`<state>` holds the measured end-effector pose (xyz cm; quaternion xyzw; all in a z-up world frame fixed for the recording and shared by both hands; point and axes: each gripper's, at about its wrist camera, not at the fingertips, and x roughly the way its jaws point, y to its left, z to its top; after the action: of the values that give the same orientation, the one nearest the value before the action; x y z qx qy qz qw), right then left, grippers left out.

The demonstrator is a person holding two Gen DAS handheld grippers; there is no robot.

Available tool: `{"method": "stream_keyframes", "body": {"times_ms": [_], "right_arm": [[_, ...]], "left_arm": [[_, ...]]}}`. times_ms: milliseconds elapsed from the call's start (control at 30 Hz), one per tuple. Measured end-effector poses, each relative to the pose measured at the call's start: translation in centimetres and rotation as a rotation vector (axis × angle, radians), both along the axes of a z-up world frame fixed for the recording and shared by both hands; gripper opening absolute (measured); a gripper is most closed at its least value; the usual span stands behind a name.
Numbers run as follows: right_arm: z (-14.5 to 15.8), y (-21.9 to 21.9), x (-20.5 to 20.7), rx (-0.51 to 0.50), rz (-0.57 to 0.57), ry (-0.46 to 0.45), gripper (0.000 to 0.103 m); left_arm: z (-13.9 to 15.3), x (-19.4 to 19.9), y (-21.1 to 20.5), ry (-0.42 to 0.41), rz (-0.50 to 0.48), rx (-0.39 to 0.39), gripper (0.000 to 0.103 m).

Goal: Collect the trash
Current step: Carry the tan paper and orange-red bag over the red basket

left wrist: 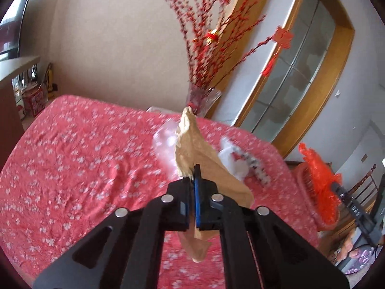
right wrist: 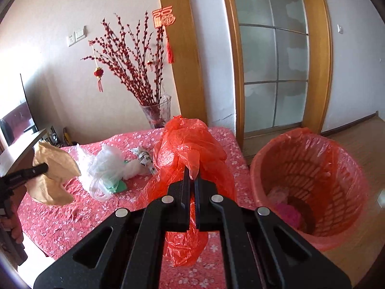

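Mid-task, roughly halfway by my read. Left gripper (left wrist: 193, 180) has its fingers clenched on a crumpled brown paper bag (left wrist: 192, 149), lifted clear of the bench (left wrist: 72, 144) (the bag hangs both above and below the fingers, so the grip is near its middle). Right gripper (right wrist: 191, 180) is clamped on a red plastic bag (right wrist: 190, 149), also off the bench, bunched up in front of the camera.

The bin (right wrist: 310, 183) stands on the floor just off the bench's right end, lined with a red liner. Something pink and a dark item already lie at its bottom, so a few pieces look collected; I can't tell exactly what they are.

Left on the bench:
- a clear plastic bag (right wrist: 103, 168), loosely crumpled, with a green scrap at its lower edge
- a white wad with a printed wrapper (right wrist: 144, 156) just beside it

Neither held item is over the bin yet. The red bag is the nearer of the two; the paper bag is at the far left end of the bench. Judgement: two drops pending, then at least two more picks. The vase of red branches (right wrist: 157, 110) at the back corner is decor, not trash.
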<state>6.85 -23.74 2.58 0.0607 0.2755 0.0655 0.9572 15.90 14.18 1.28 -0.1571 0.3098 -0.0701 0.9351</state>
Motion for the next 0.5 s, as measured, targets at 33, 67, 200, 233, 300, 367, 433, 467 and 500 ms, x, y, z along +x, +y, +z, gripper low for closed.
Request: {"method": "stream_keyframes", "body": {"times_ms": [33, 67, 200, 233, 300, 367, 433, 467, 500], "right_arm": [[0.1, -0.1, -0.1, 0.000, -0.003, -0.003, 0.003], [0.3, -0.4, -0.2, -0.001, -0.010, -0.008, 0.003], [0.8, -1.5, -0.8, -0.002, -0.037, -0.027, 0.003], [1.0, -1.9, -0.9, -0.002, -0.047, -0.032, 0.003], [1.3, -2.7, -1.2, -0.003, -0.064, -0.042, 0.003], [1.5, -3.3, -1.4, -0.002, -0.079, -0.048, 0.003], [1.5, -4.0, -1.6, 0.000, -0.093, -0.050, 0.003], [1.5, -4.4, -1.6, 0.001, -0.100, -0.052, 0.003], [1.5, -4.7, -1.7, 0.003, -0.107, -0.053, 0.003]], "left_arm": [[0.3, -0.1, -0.2, -0.008, -0.003, -0.001, 0.005], [0.8, -0.2, -0.6, -0.019, -0.006, -0.001, 0.005], [2.7, -0.3, -2.2, -0.060, -0.024, -0.006, 0.005], [2.9, -0.2, -2.7, -0.066, -0.028, -0.009, 0.005], [3.6, 0.1, -3.8, -0.076, -0.045, -0.019, 0.005], [4.0, 0.3, -5.2, -0.083, -0.071, -0.030, 0.005], [4.2, 0.6, -6.5, -0.084, -0.099, -0.034, 0.005], [4.2, 0.8, -6.7, -0.084, -0.107, -0.035, 0.005], [4.3, 0.9, -7.7, -0.084, -0.127, -0.037, 0.005]]}}
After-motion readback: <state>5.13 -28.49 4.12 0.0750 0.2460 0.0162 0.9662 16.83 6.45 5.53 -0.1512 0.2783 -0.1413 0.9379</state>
